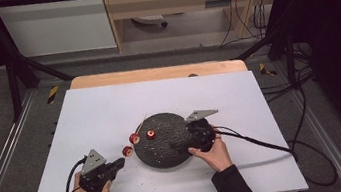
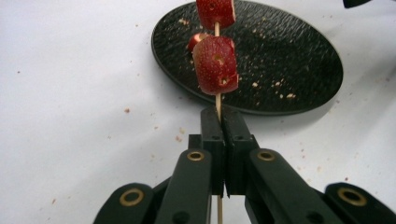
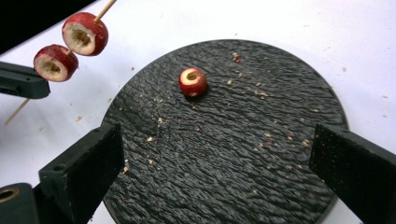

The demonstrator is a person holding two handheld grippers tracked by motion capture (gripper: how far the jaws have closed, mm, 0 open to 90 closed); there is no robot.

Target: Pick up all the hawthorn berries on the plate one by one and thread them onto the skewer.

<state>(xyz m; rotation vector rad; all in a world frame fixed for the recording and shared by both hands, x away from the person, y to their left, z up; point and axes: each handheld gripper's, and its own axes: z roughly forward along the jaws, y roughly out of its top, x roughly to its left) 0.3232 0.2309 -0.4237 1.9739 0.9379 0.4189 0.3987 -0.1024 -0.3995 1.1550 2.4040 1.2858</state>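
White counter (image 1: 110, 114), black plate (image 1: 166, 149) at centre. Left hand-held gripper (image 2: 219, 122) clamped on skewer (image 2: 217, 100) with two red fruit pieces (image 2: 215, 65). Right hand-held gripper (image 3: 212, 154) spread wide over plate, third piece (image 3: 193, 82) lying there.

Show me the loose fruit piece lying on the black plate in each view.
High view: loose piece at the plate's upper left.
Left gripper view: it peeks out behind the skewered pieces, top centre.
Right gripper view: upper middle of the plate.
Shared landmark: black plate.

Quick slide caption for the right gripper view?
Open right gripper over a black plate with one red fruit piece.
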